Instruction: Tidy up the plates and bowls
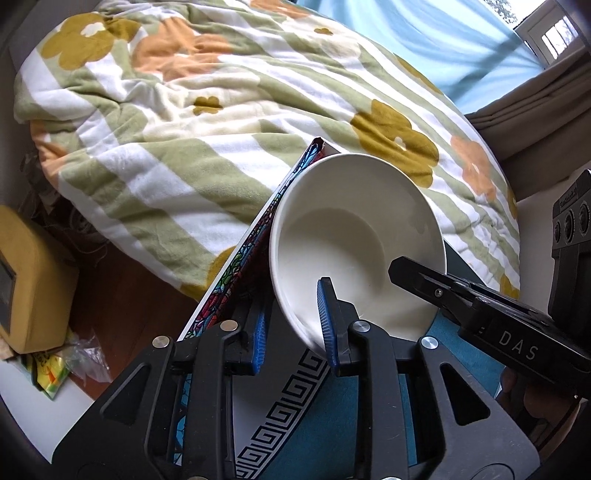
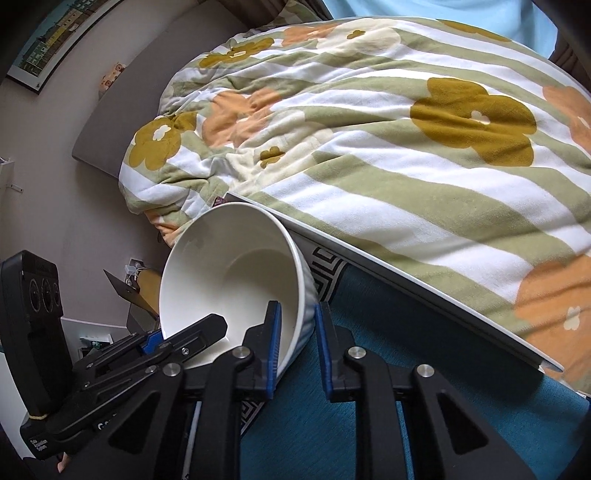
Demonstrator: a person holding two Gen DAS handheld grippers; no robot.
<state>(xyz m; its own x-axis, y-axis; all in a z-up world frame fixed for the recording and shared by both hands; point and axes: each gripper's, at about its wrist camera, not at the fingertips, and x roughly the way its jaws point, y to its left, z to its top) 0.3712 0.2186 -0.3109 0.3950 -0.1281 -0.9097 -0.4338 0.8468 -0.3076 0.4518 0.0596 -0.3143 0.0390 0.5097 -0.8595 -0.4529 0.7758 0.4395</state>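
Note:
A white bowl [image 1: 354, 236] is held tilted above a board with a teal cloth and a black key-pattern border [image 1: 280, 410]. My left gripper [image 1: 293, 328] straddles the bowl's near rim, one blue pad inside and one outside, jaws closed on the wall. My right gripper [image 2: 297, 343] straddles the opposite rim of the same bowl [image 2: 229, 273], with a small gap at its outer pad. The right gripper's black finger [image 1: 443, 288] shows in the left wrist view; the left gripper [image 2: 177, 343] shows in the right wrist view.
A bed with a striped floral duvet [image 1: 221, 129] lies just beyond the board. A colourful patterned panel edge [image 1: 236, 280] runs along the board's left side. A yellow box [image 1: 26, 280] and plastic bags [image 1: 66, 365] sit on the floor at left. A framed picture [image 2: 55, 33] hangs on the wall.

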